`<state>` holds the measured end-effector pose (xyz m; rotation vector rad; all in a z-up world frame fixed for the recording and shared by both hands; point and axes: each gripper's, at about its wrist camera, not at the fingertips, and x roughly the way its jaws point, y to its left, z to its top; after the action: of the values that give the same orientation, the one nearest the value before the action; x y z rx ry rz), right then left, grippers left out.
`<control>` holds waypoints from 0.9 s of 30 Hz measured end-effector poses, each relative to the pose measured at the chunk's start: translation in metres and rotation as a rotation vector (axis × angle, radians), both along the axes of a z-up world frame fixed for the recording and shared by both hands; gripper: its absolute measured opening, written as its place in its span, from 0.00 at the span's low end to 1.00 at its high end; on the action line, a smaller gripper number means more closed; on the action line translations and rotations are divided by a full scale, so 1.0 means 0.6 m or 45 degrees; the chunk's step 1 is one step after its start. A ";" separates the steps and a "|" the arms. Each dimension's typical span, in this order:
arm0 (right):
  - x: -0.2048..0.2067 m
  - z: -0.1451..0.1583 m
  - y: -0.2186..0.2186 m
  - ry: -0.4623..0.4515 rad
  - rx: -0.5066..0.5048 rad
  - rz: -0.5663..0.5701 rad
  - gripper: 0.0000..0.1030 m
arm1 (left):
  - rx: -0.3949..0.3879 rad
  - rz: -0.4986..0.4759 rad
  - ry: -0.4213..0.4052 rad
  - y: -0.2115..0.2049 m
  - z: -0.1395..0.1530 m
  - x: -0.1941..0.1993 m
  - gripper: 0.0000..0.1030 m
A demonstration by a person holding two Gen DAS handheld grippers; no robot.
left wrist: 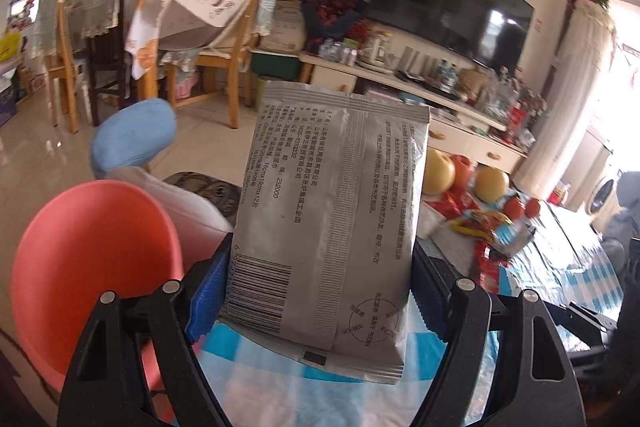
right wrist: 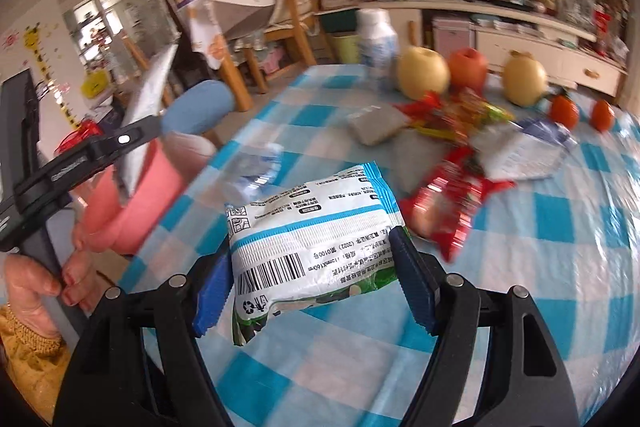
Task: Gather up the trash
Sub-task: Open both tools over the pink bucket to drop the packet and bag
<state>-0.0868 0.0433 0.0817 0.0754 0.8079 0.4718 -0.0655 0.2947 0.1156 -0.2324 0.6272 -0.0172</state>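
My left gripper [left wrist: 316, 291] is shut on a flat silver packet [left wrist: 332, 207] with a barcode, which stands upright between the blue pads. A coral-pink bin [left wrist: 92, 259] sits just to its left, beside the table. The right wrist view shows that packet [right wrist: 148, 107] hanging over the pink bin [right wrist: 132, 203], with a hand [right wrist: 36, 287] on the left tool. My right gripper [right wrist: 312, 283] is shut on a white packet with blue stripes [right wrist: 312, 227], held over the blue-checked tablecloth [right wrist: 540, 267]. More wrappers lie behind it: red ones [right wrist: 452, 203], a grey pouch [right wrist: 376, 123], a silvery bag [right wrist: 520, 151] and clear film [right wrist: 256, 167].
Pears [right wrist: 422, 71], an apple [right wrist: 468, 67] and tangerines [right wrist: 564, 111] stand at the far side of the table with a white bottle [right wrist: 378, 39]. A blue padded seat [right wrist: 200, 107] and wooden chairs [left wrist: 236, 59] stand past the bin. A TV cabinet [left wrist: 440, 95] lines the wall.
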 end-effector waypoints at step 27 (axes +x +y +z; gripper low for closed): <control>0.040 -0.026 0.490 -0.215 -0.285 0.719 0.88 | -0.236 0.758 0.275 0.343 -0.063 -0.034 0.90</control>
<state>-0.0630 0.3371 0.0660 -0.4057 0.7048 0.9022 -0.0858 0.5006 0.0779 -0.5990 0.7514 0.5303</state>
